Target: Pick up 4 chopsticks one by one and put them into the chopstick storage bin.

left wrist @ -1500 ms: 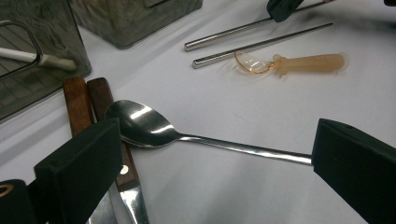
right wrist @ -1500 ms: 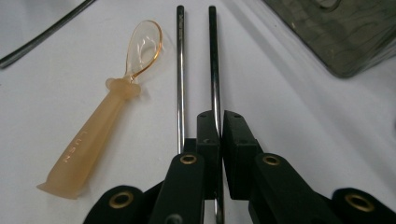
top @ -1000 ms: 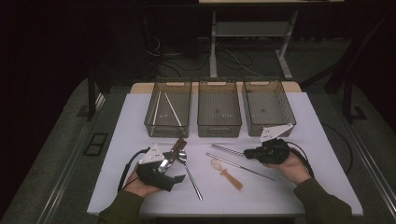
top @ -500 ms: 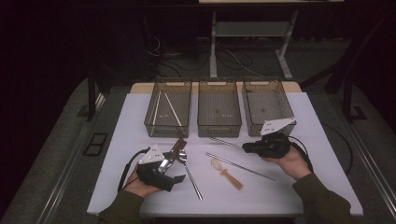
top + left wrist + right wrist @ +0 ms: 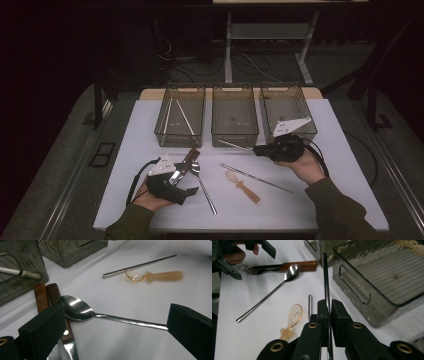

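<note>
Holding a metal chopstick [image 5: 326,282] clamped between its closed jaws, the right gripper [image 5: 260,149] carries it just near of the middle bin [image 5: 235,116], seemingly sorting cutlery, while the left gripper [image 5: 186,186], jaws apart, waits over the spoon [image 5: 75,308].

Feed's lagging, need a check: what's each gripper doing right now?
Left gripper: open, fingers either side of the spoon.
Right gripper: closed on a metal chopstick.
</note>
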Motion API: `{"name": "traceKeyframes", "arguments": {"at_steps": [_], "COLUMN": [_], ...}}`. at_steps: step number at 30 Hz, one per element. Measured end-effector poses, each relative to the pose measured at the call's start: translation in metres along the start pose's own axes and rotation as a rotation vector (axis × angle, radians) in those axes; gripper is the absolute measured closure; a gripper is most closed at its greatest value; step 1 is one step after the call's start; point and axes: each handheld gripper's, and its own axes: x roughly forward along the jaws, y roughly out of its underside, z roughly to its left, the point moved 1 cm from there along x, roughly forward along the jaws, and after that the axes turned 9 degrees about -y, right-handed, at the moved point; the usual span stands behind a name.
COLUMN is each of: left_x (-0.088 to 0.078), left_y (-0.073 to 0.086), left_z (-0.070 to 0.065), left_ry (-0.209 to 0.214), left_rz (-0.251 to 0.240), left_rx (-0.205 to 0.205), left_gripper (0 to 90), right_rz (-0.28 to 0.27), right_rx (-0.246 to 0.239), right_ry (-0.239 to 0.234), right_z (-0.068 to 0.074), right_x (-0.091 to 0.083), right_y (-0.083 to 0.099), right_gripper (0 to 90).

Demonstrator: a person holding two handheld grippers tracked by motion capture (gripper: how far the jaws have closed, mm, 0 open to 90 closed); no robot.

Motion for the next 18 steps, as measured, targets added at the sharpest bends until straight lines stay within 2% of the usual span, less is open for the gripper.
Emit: {"name": "traceKeyframes", "arguments": {"at_steps": [7, 18], "left_x": [0.000, 0.000], "left_y": [0.000, 0.000], "left_z": [0.000, 0.000], "left_ry": [0.001, 0.000], "left_rz": [-0.001, -0.002], "left_rx": [0.000, -0.002], "left_gripper": [0.7, 0.7], "right_rz": [-0.016, -0.016], "right_rx": [0.006, -0.002], "right_ry": [0.003, 0.024], "right_z": [-0.003, -0.003], "right_x": [0.003, 0.012], "right_y": [-0.012, -0.042], "right_gripper": [85.6, 85.6]}}
